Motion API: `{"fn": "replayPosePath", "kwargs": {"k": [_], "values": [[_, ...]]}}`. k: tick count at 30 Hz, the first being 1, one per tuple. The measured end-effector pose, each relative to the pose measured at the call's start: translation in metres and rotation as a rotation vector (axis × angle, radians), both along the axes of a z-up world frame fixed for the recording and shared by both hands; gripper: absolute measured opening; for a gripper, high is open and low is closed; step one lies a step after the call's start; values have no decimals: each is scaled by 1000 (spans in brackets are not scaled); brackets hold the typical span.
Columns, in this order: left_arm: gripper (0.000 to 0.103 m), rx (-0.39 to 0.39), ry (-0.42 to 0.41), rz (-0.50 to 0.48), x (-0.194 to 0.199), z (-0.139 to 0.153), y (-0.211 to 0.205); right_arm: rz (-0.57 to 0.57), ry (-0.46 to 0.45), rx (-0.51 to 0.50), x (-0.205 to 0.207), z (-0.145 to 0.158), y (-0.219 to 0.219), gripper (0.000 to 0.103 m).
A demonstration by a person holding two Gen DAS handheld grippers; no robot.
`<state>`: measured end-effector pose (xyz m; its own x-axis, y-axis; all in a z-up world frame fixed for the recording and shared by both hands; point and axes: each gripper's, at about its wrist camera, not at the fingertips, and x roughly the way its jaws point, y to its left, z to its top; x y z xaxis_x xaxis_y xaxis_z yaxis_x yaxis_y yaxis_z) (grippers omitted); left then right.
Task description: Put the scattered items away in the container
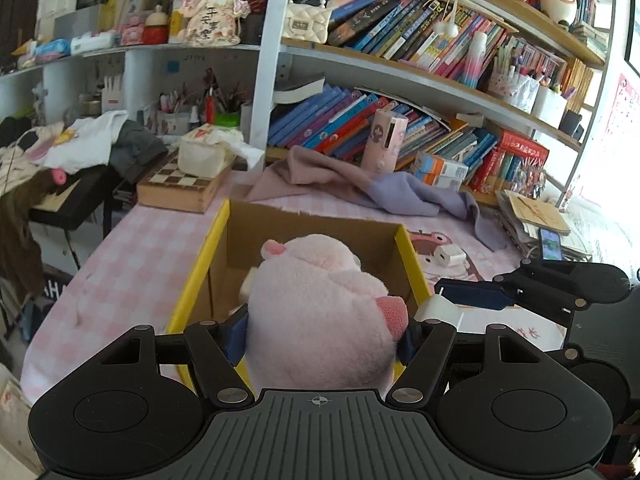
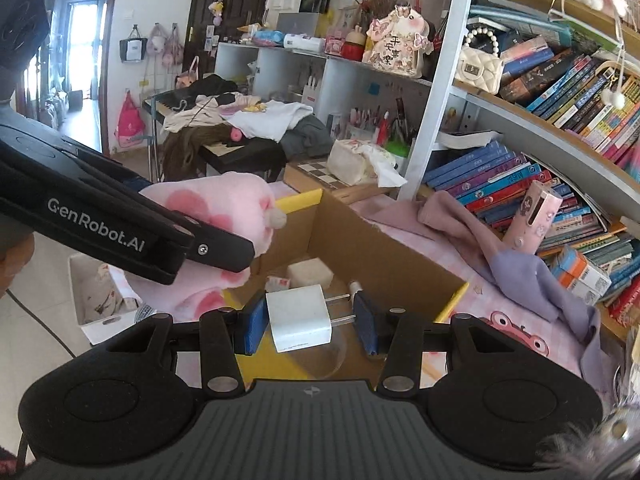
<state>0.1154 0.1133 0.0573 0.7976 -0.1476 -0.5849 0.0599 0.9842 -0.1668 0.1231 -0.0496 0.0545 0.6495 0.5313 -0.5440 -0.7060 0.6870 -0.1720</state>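
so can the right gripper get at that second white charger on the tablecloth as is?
Probably not yet. The right gripper is already shut on a white charger over the cardboard box. The second charger lies unobstructed on the tablecloth beside the box; drop first.

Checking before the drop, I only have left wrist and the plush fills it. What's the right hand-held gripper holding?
Observer: A white charger, pinched in the right hand-held gripper, prongs toward its right pad.
Operator: Is it at the box?
Observer: Yes, it is at the near edge of the box, with the open inside just ahead.
Operator: Anything inside already?
Observer: What looks like a clear bottle lies at the near end, behind your plush.
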Motion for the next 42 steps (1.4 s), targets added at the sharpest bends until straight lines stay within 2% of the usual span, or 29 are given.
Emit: {"fn": "replayPosePath", "kwargs": {"k": [6,10,15,18,21,26,30,34,39,42], "values": [[69,22,59,-23,47,-15,0,34,25,-92,53,-12,13,44],[71,33,122,-52,74,-30,0,65,33,-213,89,-31,28,44],[67,63,160,-50,97,-43,-2,110,70,-316,126,-57,46,44],[57,65,175,-38,107,-49,1,146,101,-365,138,-70,57,44],[57,75,195,-16,115,-54,6,193,113,-402,143,-78,67,44],[59,68,209,16,117,-58,13,227,137,-414,149,-84,76,44],[65,62,193,26,111,-55,13,229,148,-405,152,-87,79,42],[66,75,174,15,103,-49,8,223,150,-383,152,-86,80,43],[67,77,140,15,91,-36,7,186,130,-322,145,-72,70,45],[73,75,110,21,80,-27,6,156,96,-268,134,-57,60,46]]}}
